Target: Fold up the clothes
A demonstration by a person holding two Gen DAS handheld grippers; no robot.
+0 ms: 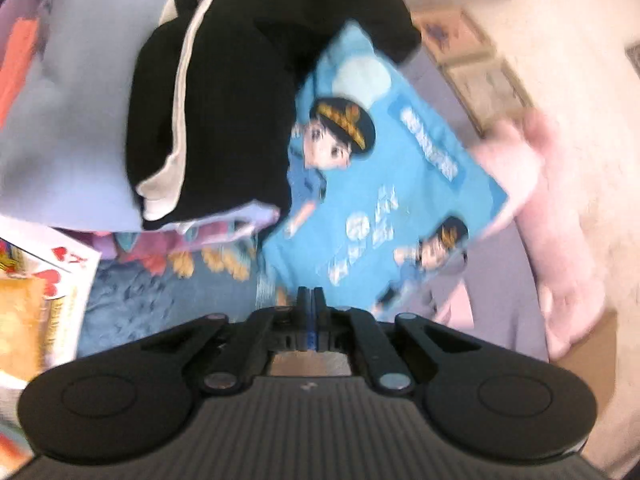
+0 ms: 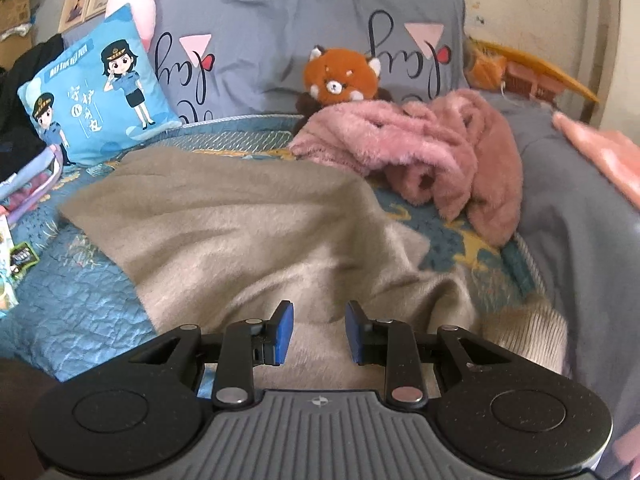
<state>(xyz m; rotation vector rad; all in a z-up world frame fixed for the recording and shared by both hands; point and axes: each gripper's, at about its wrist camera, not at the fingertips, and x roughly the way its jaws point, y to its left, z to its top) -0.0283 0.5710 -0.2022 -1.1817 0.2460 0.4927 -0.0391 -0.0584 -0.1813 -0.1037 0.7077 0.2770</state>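
Observation:
A beige knit garment [image 2: 240, 224] lies spread across the blue quilt [image 2: 72, 304]. My right gripper [image 2: 319, 332] hovers low over its near part. The jaws stand a little apart, both blue pads [image 2: 284, 332] are bare, and the cloth lies under the gap. A crumpled pink fluffy garment [image 2: 420, 148] lies behind it to the right. The left wrist view is blurred. There my left gripper [image 1: 309, 300] is shut with nothing visible between its pads. It is raised in front of a pile with a black garment [image 1: 224, 100] and a pale lavender one [image 1: 72, 120].
A blue cushion with cartoon officers [image 1: 380, 184] [image 2: 100, 92] leans at the bed's left. A red panda plush [image 2: 340, 76] sits against a grey pillow [image 2: 280, 20]. A playing-card box [image 1: 52, 272] and small packets [image 2: 22, 256] lie at the left edge.

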